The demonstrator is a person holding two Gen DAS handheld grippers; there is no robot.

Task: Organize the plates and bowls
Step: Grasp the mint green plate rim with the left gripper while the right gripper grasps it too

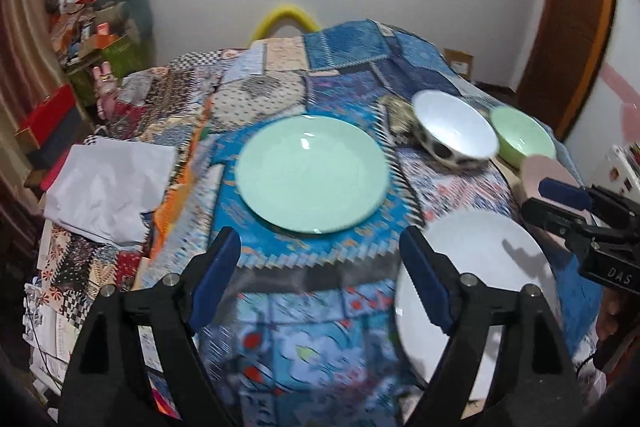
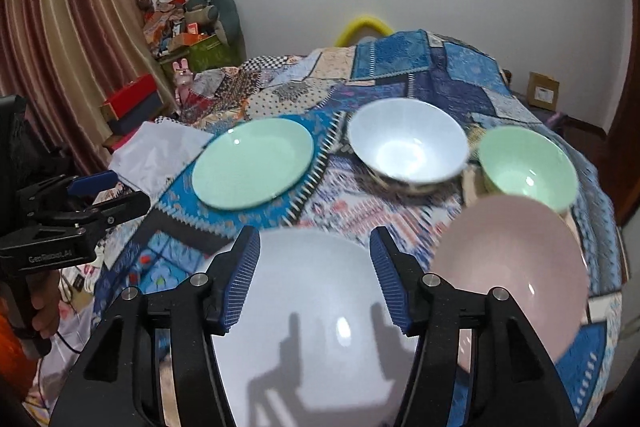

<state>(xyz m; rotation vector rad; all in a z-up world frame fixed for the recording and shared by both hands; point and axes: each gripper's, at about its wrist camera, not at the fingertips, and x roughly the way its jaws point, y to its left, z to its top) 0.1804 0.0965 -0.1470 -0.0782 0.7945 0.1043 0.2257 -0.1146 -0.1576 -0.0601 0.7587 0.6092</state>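
A mint green plate lies on the patchwork cloth. A white plate lies at the near edge. A white bowl with a black-spotted outside, a green bowl and a pink bowl stand to the right. My left gripper is open and empty, just short of the green plate. My right gripper is open and empty above the white plate; it also shows in the left wrist view.
The table's patchwork cloth bunches up at the back. A crumpled white sheet lies at the left. Boxes and clutter fill the far left corner by a curtain. A yellow chair back stands behind the table.
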